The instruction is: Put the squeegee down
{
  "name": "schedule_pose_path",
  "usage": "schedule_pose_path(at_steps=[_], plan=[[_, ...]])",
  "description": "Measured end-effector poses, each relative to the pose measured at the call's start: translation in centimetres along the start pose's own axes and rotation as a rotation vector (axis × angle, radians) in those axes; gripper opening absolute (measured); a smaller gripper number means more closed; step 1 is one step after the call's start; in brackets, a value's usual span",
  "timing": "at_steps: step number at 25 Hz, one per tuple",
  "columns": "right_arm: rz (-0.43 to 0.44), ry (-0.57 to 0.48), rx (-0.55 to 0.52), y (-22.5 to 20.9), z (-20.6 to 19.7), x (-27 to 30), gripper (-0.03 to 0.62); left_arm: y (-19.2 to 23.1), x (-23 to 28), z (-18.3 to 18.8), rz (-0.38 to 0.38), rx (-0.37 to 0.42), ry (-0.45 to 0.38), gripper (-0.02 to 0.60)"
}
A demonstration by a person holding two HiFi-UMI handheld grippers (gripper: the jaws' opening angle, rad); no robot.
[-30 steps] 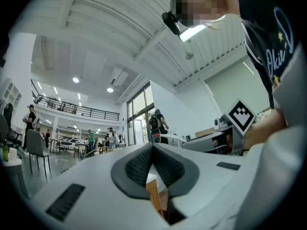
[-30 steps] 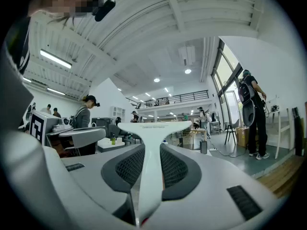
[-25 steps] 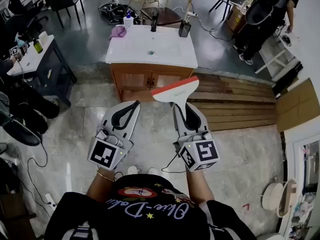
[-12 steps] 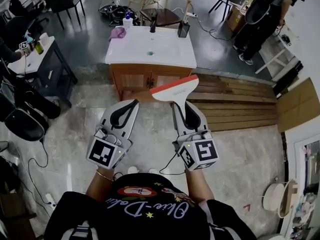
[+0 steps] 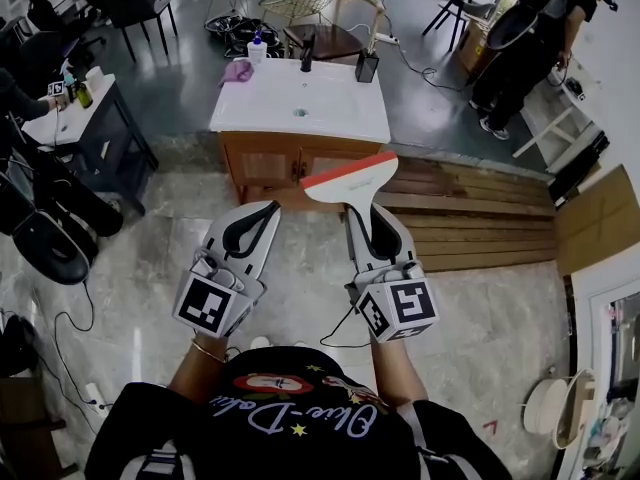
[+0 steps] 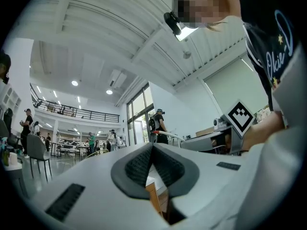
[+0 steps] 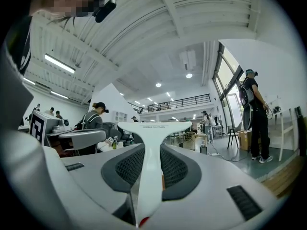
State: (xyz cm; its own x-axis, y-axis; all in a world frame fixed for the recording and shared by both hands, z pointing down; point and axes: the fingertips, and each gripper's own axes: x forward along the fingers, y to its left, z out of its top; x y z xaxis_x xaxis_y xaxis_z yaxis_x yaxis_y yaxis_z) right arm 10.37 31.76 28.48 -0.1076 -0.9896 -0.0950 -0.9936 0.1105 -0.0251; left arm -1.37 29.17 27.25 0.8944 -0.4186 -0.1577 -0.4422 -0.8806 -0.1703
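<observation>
Clamping the white squeegee (image 5: 350,180) by its handle, the right gripper (image 5: 362,211) fingers hold it in the air at six o'clock of the vanity tabletop (image 5: 330,108), while the left gripper (image 5: 264,211), at its nine o'clock, has fingers pressed together, empty.

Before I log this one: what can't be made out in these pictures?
- Squeegee handle's lower part: head view, hidden between the right gripper's fingers.
- Print on its head: right gripper view, too small to read.
- Dark items at the counter's back: head view, too small to identify.
</observation>
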Motion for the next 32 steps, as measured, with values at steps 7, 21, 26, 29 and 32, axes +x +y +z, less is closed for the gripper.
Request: schedule_pose_path(at_steps=[7,21,26,29,32], plan=[[0.031,-0.013,0.004,-1.4,0.5,-0.6,0.087,-1.4,0.9,0.5,0.022,0.006,-0.002,-0.005],[0.054,0.002,-0.001,-2.6,-0.2,0.4,0.087,-1.0,1.7,-0.5,0.052,0.000,0.014,-0.005],[0.037,0.002,-0.001,-3.3,-0.2,1.8,0.087,0.4,3.1,-0.9,0.039,-0.008,0.003,-0.005],[0.025,0.003,-0.004,-3.5,-0.4,3.0,0.087,1.6,4.0,-1.3,0.029,-0.015,0.001,-0.005],[0.011,0.009,-0.005,-3.8,-0.8,4.1,0.087,2.6,5.3,-1.7,0.008,-0.019,-0.012,-0.005]])
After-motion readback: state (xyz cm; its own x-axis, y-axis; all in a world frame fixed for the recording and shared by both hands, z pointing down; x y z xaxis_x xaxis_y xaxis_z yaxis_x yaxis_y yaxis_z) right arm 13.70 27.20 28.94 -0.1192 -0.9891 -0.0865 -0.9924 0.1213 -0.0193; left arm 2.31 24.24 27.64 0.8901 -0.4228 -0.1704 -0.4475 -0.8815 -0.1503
